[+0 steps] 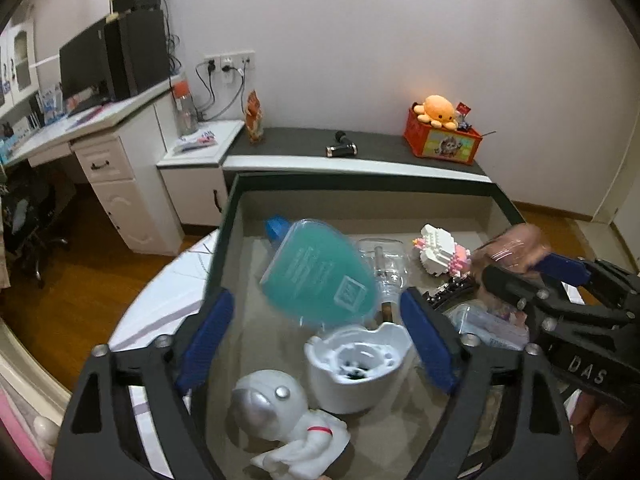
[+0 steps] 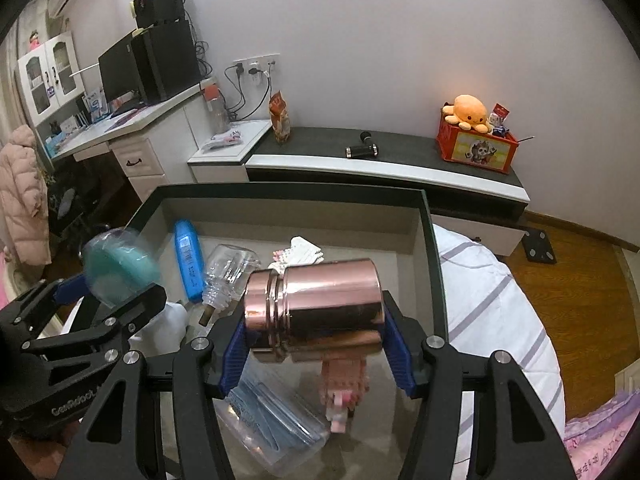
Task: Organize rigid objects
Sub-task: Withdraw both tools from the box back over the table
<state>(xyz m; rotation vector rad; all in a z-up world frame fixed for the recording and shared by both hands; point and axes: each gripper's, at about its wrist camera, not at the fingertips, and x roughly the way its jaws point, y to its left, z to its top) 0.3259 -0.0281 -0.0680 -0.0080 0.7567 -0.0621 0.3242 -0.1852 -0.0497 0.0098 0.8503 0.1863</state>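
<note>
Left wrist view: the left gripper (image 1: 316,336) points down into a dark-rimmed box (image 1: 360,182) with a beige floor. Its blue pads (image 1: 208,332) are spread wide. A teal bottle (image 1: 320,272) with a blue cap lies tilted between and just beyond the fingertips, slightly blurred; neither pad touches it. Below it in the box stand a white round container (image 1: 356,368) and, nearest the camera, a white astronaut figure (image 1: 288,420) with a silver visor. A clear glass bottle (image 1: 384,268) lies behind the teal one, and a white and pink brick model (image 1: 440,254) sits toward the far right of the box. At the right edge the right gripper (image 1: 532,268) reaches in carrying a blurred pink shape. Beyond the box, a low shelf bears an orange octopus plush (image 1: 436,110) on a red crate (image 1: 440,144).

Right wrist view: the right gripper (image 2: 316,336) is over the same box (image 2: 288,192). A rose-gold metal jar (image 2: 316,304) lies on its side between the blue pads, which stand at its two ends; whether they press on it cannot be told. Under it are a pink brick figure (image 2: 344,384) and a clear plastic case (image 2: 276,420) holding blue items. Farther in lie a blue tube (image 2: 188,260) and the glass bottle (image 2: 230,276). At left, the left gripper (image 2: 108,292) has the teal bottle (image 2: 120,268) at its fingertips.
</note>
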